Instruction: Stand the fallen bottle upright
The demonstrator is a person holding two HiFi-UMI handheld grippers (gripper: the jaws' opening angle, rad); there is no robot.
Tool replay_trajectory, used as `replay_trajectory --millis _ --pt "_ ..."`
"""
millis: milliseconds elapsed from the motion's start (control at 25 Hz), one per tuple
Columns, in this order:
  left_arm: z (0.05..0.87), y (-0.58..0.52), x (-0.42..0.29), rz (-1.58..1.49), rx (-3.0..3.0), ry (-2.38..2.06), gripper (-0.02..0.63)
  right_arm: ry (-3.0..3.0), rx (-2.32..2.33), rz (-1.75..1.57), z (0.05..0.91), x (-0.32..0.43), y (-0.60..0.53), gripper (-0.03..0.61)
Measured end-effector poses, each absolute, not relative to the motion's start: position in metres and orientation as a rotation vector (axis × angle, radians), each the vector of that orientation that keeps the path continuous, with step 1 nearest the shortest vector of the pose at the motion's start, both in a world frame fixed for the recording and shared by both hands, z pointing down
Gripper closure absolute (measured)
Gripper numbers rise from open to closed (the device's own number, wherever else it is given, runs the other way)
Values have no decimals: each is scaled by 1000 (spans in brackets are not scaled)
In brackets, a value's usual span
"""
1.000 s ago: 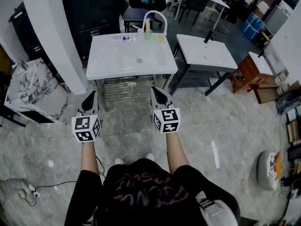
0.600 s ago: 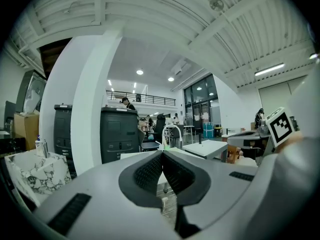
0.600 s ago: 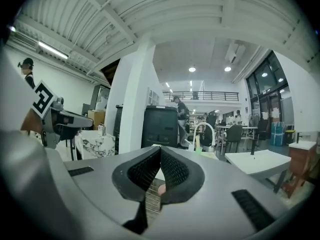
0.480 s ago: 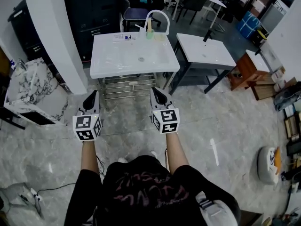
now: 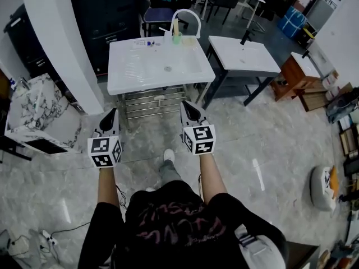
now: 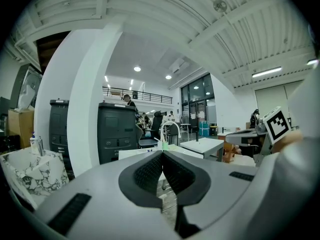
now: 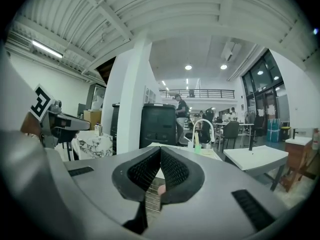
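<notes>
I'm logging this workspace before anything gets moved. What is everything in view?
sink basin: one, white, centre, on a metal rack
faucet: one, white arch, basin's back edge
cup: one, green, by the faucet
bottle: one, clear with blue, lying at the basin's back, left of the faucet
second basin: one, white, right
cabinet: one, black, behind
marble unit: one, white veined, left
wooden stand: one, brown, far right
left gripper: grey, jaws shut, empty
right gripper: grey, jaws shut, empty
</notes>
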State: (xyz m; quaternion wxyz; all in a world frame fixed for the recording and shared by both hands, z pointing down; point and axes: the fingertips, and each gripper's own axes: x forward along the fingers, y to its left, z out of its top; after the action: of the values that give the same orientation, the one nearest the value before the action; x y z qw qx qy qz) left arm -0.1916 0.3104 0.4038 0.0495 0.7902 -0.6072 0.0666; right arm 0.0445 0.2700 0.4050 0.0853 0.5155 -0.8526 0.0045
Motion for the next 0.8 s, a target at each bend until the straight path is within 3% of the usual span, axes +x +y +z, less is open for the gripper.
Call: replay_trajectory --millis 800 --pt "441 120 -191 329 2364 -1823 598 -2535 1473 64 444 44 76 565"
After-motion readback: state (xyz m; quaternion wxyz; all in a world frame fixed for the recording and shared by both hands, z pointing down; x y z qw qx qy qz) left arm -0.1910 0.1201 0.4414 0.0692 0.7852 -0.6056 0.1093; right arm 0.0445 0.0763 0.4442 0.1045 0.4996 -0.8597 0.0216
